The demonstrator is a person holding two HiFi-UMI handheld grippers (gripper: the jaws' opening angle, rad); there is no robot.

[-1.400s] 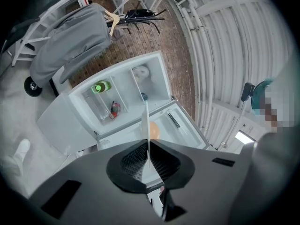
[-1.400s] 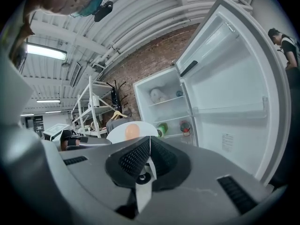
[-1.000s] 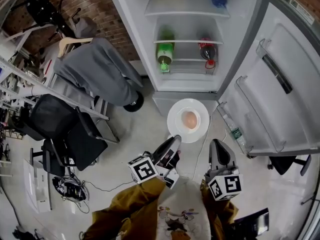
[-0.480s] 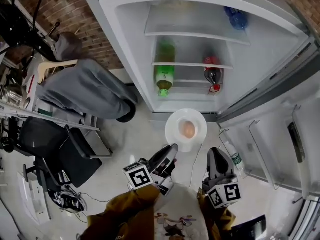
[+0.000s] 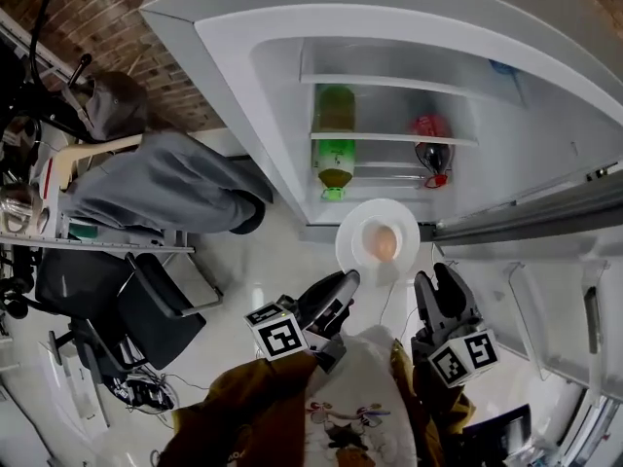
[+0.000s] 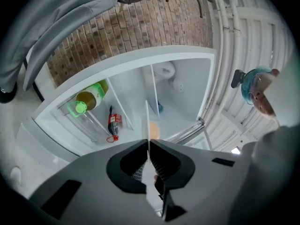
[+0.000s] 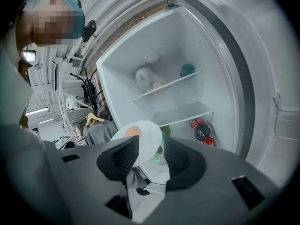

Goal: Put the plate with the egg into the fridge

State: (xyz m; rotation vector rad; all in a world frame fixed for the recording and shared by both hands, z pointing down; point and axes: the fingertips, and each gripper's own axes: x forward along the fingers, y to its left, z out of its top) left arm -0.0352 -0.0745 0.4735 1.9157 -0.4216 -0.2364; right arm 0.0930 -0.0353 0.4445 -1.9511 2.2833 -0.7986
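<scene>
Since the earlier frame the plate (image 5: 356, 230) has advanced to the sill of the fridge (image 5: 243, 66), and the right jaws, then shut, are now opening; left gripper (image 5: 348, 280) is clamped narrow on the plate's near rim; plate is held about level, with the egg (image 5: 382, 244) at its centre, clear of the edge; green bottle (image 5: 335, 159) and red-capped bottle (image 5: 431, 156) sit inside the fridge, apart, with free room between them; right gripper (image 5: 440, 280) stands just beside the plate's right rim, its pads pressing on nothing.

Judgement: a one-sided rim grip leaves the far edge prone to sag and the egg prone to roll; advise taking the right rim for support, keeping the plate flat, and feeding it in slowly between the bottles, clear of the door (image 5: 526, 220).
</scene>
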